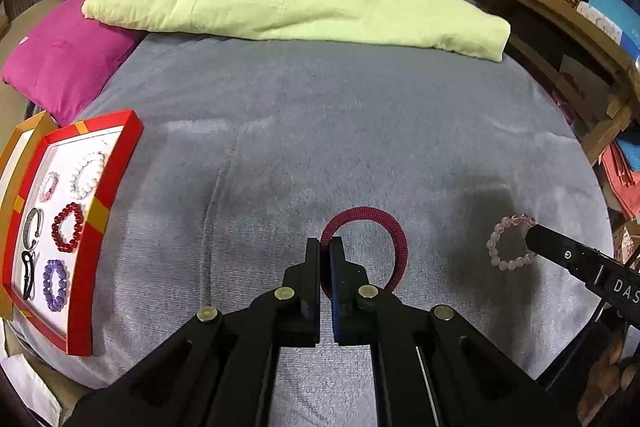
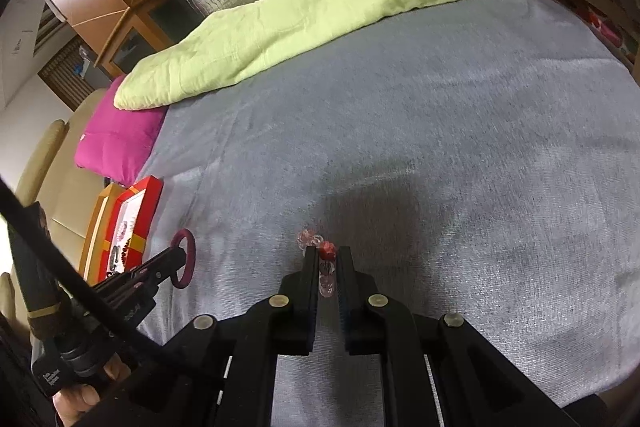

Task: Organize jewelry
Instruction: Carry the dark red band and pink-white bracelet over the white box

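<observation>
Grey bedspread (image 1: 360, 131), two grippers at work on jewelry.
Left gripper (image 1: 325, 247) pinches the maroon hair tie (image 1: 394, 231); right gripper (image 2: 328, 255) clamps the pink bead bracelet (image 2: 326, 283); red tray (image 1: 98, 215) sits left.

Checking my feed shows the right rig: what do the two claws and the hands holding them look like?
Both are matte black plastic: the left claw and right claw have flat parallel fingers on angled linkage arms with round silver pivot pins. White lettering marks the right one's side. A thin black cable crosses the bare left hand.

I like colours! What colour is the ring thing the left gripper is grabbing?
The ring is dark maroon red, clearest in the left wrist view.
</observation>
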The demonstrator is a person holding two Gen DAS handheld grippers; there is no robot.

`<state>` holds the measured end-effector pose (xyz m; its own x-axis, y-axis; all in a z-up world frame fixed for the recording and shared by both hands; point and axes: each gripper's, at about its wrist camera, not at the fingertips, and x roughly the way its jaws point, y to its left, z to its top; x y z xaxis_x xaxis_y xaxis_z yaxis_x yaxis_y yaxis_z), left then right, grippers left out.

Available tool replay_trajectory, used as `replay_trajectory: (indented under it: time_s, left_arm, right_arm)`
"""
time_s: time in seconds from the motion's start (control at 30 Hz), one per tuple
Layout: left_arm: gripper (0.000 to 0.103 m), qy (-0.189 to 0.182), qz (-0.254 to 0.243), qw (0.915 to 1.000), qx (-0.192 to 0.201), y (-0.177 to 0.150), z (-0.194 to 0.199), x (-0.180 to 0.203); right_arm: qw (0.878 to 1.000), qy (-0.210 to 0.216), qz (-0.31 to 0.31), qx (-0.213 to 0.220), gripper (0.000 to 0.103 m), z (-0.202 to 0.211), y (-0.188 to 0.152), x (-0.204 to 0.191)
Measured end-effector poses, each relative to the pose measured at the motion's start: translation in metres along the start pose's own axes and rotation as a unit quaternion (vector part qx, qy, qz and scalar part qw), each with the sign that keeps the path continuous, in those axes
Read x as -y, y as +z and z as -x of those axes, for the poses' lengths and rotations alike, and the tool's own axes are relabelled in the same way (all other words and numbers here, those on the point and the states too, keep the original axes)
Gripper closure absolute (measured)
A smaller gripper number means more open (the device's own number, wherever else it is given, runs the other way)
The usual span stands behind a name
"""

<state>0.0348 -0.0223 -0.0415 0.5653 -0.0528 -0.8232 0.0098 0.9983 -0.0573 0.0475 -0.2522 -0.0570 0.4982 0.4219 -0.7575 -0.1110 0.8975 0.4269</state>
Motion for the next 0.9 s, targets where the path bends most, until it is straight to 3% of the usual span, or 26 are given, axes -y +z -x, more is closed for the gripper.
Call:
replay_trajectory:
  time_s: [0.4, 0.9]
  left_arm:
    - [0.099, 0.009, 0.035, 0.9991, 0.024, 0.000, 0.025, -0.038]
    - [0.099, 0.056, 0.136, 0.9879, 0.049, -0.001, 0.050, -0.150]
  right_arm:
    - [0.999, 0.023, 0.041, 0.005, 0.093, 0.002, 0.005, -0.044]
    - [0.990, 0.063, 0.122, -0.018, 0.093, -0.025, 0.009, -0.137]
